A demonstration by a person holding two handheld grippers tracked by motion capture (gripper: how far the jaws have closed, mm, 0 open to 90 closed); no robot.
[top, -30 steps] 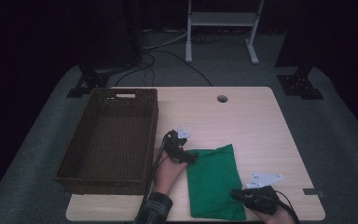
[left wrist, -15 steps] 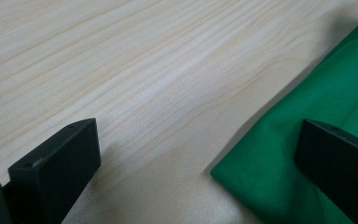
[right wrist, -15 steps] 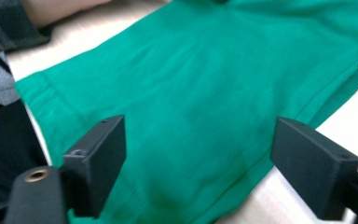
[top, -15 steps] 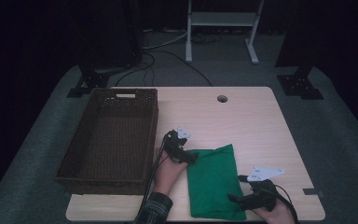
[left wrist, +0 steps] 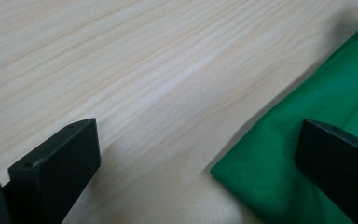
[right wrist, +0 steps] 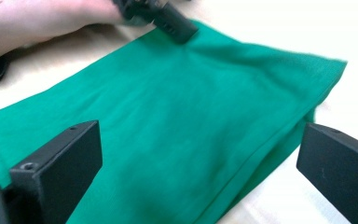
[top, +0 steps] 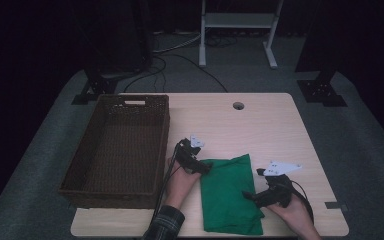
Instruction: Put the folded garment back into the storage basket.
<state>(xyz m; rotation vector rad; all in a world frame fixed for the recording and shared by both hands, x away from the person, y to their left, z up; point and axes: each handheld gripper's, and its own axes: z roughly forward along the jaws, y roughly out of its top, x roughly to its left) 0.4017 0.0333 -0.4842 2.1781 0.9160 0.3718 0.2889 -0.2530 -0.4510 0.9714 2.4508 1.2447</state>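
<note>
pale wooden table [top: 260, 125] lying under your grippers, your right gripper [top: 260, 192] just having been opening its jaws wide, nothing clamped, over the folded green cloth [top: 227, 195], your left gripper [top: 200, 167] gaping at the cloth's far left corner, wicker basket [top: 117, 145] sitting left

A plain green cloth [top: 230, 192] lies folded flat on the pale wood tabletop [top: 260, 125], near its front edge and well right of the brown wicker basket [top: 120, 145]. It forms a rough rectangle of stacked layers, its far edge slanting, its surface smooth with faint creases
</note>
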